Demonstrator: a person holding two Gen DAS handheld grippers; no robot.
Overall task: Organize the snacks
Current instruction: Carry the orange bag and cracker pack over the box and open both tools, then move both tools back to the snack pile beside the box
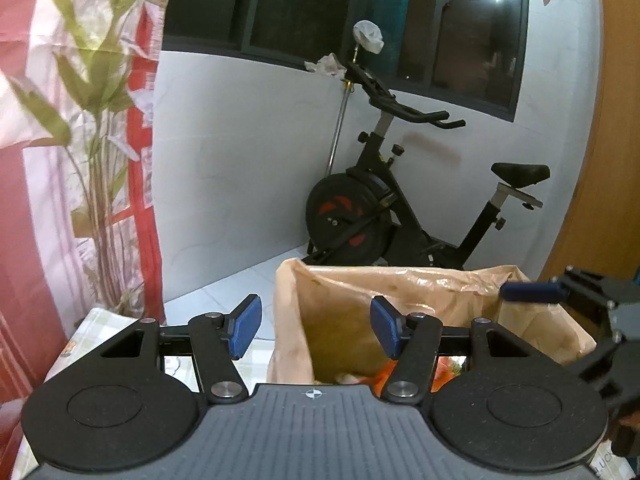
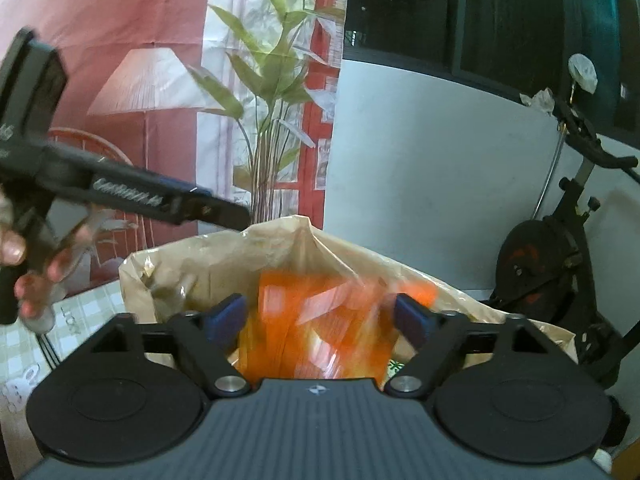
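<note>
A tan plastic bag [image 1: 400, 284] stands open on the table; it also shows in the right wrist view [image 2: 224, 256]. My left gripper [image 1: 316, 326] is open and empty over the bag's left rim. My right gripper [image 2: 320, 318] is open above the bag's mouth. An orange snack packet [image 2: 320, 320] is blurred between its fingers, inside the bag; I cannot tell if the pads touch it. Orange packets [image 1: 384, 376] show low in the bag in the left wrist view. The right gripper's blue fingertip [image 1: 532, 292] shows at the bag's right rim.
A checked tablecloth [image 2: 88, 312] covers the table. A plant [image 1: 92, 160] stands at the left by a red and white curtain [image 1: 24, 200]. An exercise bike [image 1: 400, 208] stands by the white wall behind the bag. A wooden panel [image 1: 604, 160] is at the right.
</note>
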